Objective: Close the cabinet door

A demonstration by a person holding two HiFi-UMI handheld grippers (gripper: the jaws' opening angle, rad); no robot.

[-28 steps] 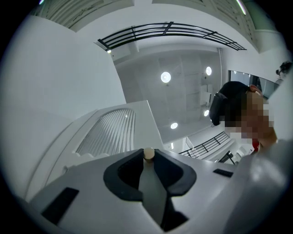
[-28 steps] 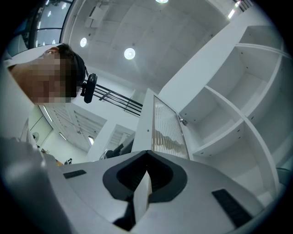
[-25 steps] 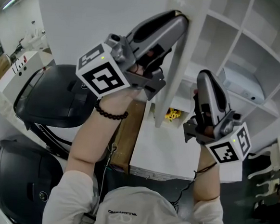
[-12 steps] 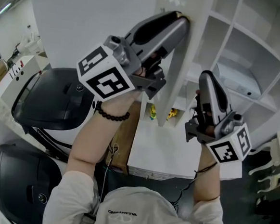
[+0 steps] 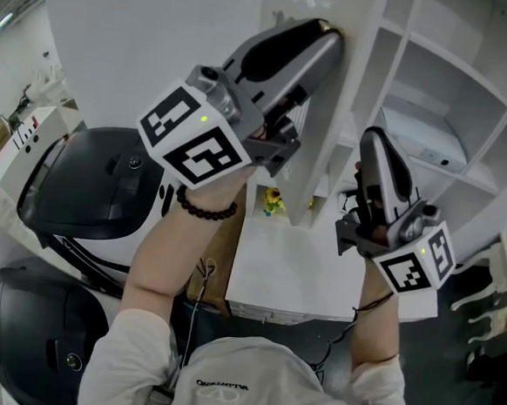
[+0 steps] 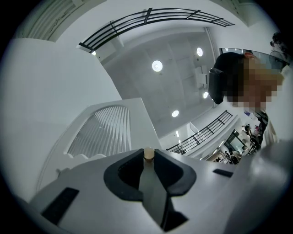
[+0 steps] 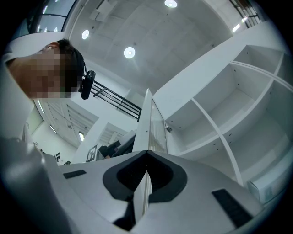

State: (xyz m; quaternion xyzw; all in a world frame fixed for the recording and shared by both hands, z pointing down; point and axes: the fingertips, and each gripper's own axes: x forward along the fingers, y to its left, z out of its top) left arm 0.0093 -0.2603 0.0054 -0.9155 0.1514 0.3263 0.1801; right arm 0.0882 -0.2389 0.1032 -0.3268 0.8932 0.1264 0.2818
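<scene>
The person holds both grippers up towards the white cabinet door [image 5: 332, 142], which stands open and shows nearly edge-on from above. The left gripper [image 5: 326, 30] points upward, and its jaws are closed to a narrow gap on a small pale knob [image 6: 149, 154] that sits just at their tips. Beyond the knob and a little to the left of this gripper is the slatted panel [image 6: 98, 132] of the door. The right gripper [image 5: 372, 138] is lower than the left one and on the other side of the door. Its jaws are also narrow, and the thin edge of the door runs straight between them. The pads seem to press on it from both sides. To the right of this gripper the cabinet [image 7: 215, 114] is open, with white shelves and dividers. A pale flat box [image 5: 429, 137] lies on one shelf, just beyond the gripper's body. Under the two grippers, between the forearms, is a low white surface [image 5: 282, 278] with a small yellow thing [image 5: 274, 199] at its far end. A dark bead bracelet [image 5: 205, 207] is around the left wrist. Behind and below the left gripper stand black and white rounded machines [image 5: 97, 185].
</scene>
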